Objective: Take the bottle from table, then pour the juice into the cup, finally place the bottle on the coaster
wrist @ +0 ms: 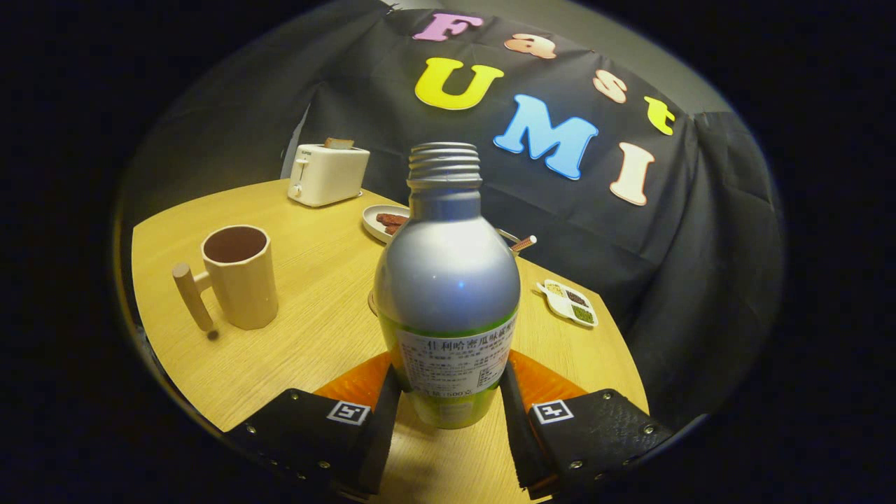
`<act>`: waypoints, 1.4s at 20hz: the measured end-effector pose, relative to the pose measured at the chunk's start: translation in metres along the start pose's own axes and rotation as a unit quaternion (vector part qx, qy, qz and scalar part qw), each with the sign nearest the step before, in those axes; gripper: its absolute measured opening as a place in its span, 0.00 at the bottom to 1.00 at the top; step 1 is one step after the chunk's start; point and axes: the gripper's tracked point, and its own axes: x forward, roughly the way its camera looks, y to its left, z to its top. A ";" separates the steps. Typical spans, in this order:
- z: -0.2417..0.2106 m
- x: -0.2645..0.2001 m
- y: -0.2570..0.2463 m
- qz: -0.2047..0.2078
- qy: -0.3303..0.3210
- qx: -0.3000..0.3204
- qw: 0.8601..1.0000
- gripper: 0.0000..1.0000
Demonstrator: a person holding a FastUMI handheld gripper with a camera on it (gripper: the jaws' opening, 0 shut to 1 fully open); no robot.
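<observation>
**Bottle gripped, pour coming next**

I'm holding one bottle upright, uncapped, clamped between both fingers of the gripper, seemingly just above the table. I judge I'm finishing the pick-up; next I'm needing to carry it left and tilt over the one cup. One toaster and two small dishes are sitting beyond.

the bottle hides most of a round thing on the table behind it, also part of the plate and the near end of a stick. the gripper fingers cover the bottle's lower sides. the label print is too small to tell. the small tray holds 3 unclear fillings.
</observation>
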 end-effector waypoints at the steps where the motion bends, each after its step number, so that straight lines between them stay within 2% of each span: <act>1: 0.003 0.000 0.004 0.004 0.001 -0.007 1.000 0.70; 9: 0.018 0.002 0.034 0.012 0.010 -0.101 0.995 0.70; 14: 0.020 0.006 0.052 0.012 0.029 -0.125 0.992 0.70; 21: 0.018 0.012 0.065 0.011 0.062 -0.194 0.979 0.70; 28: 0.018 0.012 0.071 0.007 0.089 -0.235 0.968 0.70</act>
